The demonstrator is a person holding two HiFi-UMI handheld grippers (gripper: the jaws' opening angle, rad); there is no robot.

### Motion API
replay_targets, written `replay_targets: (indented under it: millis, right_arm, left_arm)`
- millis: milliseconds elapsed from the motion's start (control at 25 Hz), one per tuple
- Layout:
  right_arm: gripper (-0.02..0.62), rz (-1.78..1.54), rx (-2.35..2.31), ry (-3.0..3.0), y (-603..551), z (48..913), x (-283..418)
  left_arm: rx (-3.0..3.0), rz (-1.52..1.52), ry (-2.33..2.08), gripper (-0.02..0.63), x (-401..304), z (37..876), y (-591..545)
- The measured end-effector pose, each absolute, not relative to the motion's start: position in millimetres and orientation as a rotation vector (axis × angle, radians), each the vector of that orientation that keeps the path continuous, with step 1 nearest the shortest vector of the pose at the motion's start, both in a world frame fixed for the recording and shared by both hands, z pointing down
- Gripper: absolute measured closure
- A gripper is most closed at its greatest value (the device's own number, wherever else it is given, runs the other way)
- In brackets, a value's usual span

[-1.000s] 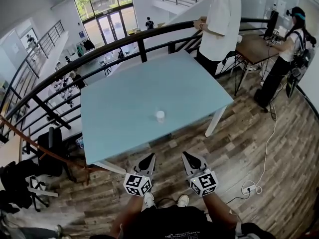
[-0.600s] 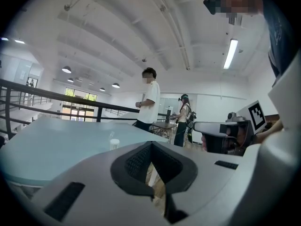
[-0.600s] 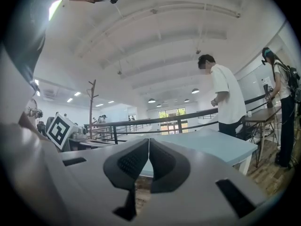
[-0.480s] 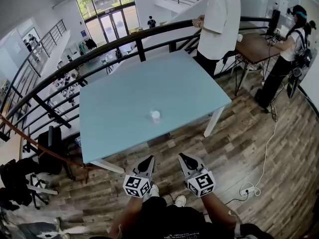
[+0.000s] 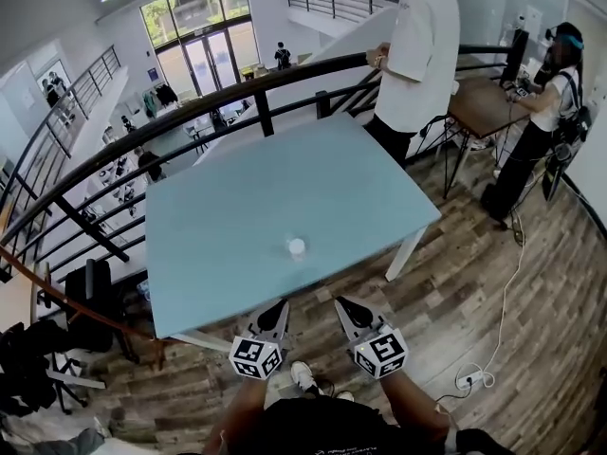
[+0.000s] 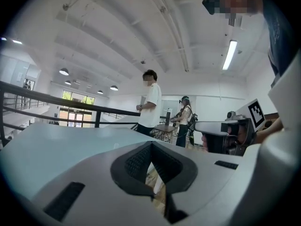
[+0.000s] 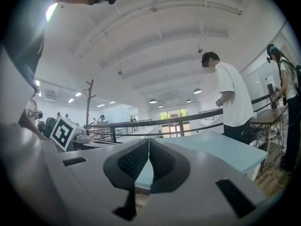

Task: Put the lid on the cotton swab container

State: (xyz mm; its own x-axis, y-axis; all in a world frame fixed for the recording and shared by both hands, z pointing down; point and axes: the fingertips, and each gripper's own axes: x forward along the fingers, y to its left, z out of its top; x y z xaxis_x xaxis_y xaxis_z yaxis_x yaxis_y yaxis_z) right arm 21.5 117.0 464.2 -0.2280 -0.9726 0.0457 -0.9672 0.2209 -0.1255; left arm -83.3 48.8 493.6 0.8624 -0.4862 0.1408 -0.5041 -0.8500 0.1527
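A small white cotton swab container stands alone on the light blue table, near its front edge. I cannot make out a separate lid at this distance. Both grippers hover over the wooden floor just short of that edge. My left gripper is below and slightly left of the container; my right gripper is below and to its right. In the left gripper view the jaws meet with nothing between them. The right gripper is likewise shut and empty. The container does not show clearly in either gripper view.
A person in a white shirt stands at the table's far right corner. Another person stands by a wooden desk at the right. A black railing runs behind the table. A white cable lies on the floor.
The head view has moved closer to the table. Both grippers now sit nearer the table's front edge. They stay shut. The container has not moved on the table.
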Motion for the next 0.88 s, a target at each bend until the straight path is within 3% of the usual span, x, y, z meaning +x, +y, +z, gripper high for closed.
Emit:
replay_targets:
  millis: [880]
  right_arm:
    - [0.575, -0.136, -1.989, 2.400, -19, 449, 13]
  left_arm:
    - [2.841, 0.096, -0.722, 0.597, -114, 494, -69]
